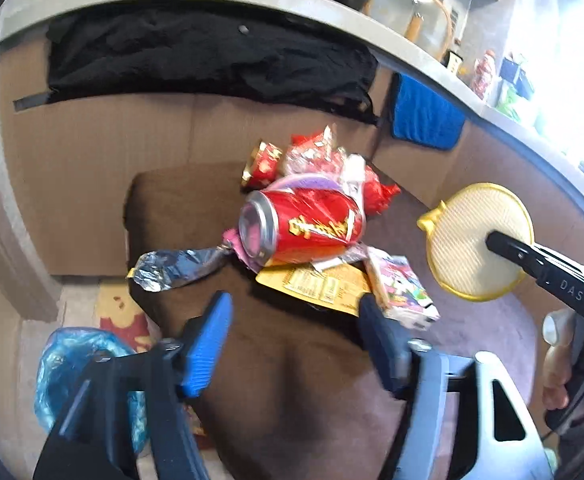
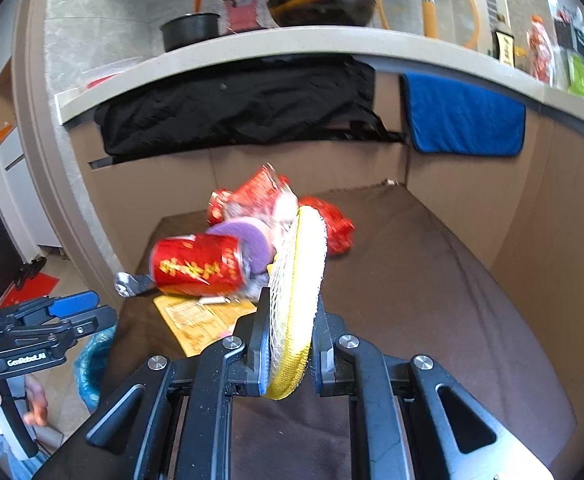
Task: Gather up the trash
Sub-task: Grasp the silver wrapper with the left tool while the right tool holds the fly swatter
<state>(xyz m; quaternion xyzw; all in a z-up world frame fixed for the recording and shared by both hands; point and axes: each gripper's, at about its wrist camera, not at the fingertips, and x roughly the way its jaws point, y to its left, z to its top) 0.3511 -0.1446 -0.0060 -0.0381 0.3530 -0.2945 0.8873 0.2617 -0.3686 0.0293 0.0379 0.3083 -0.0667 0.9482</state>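
Observation:
A pile of trash lies on the brown mat (image 1: 292, 352): a red can (image 1: 303, 224) on its side, red wrappers (image 1: 315, 152), a silver foil wrapper (image 1: 176, 268), a yellow packet (image 1: 315, 284) and a colourful small carton (image 1: 403, 292). My left gripper (image 1: 295, 328) is open and empty, just short of the pile. My right gripper (image 2: 290, 344) is shut on a round yellow mesh scrubber (image 2: 297, 276), held upright beside the can (image 2: 200, 266). The scrubber also shows in the left wrist view (image 1: 475, 240).
A bin lined with a blue bag (image 1: 80, 376) stands on the floor left of the mat. Cardboard walls (image 1: 104, 148) ring the mat. A black cloth (image 1: 208, 56) and blue towel (image 1: 423, 116) hang from the counter (image 2: 252, 46), which bears pans.

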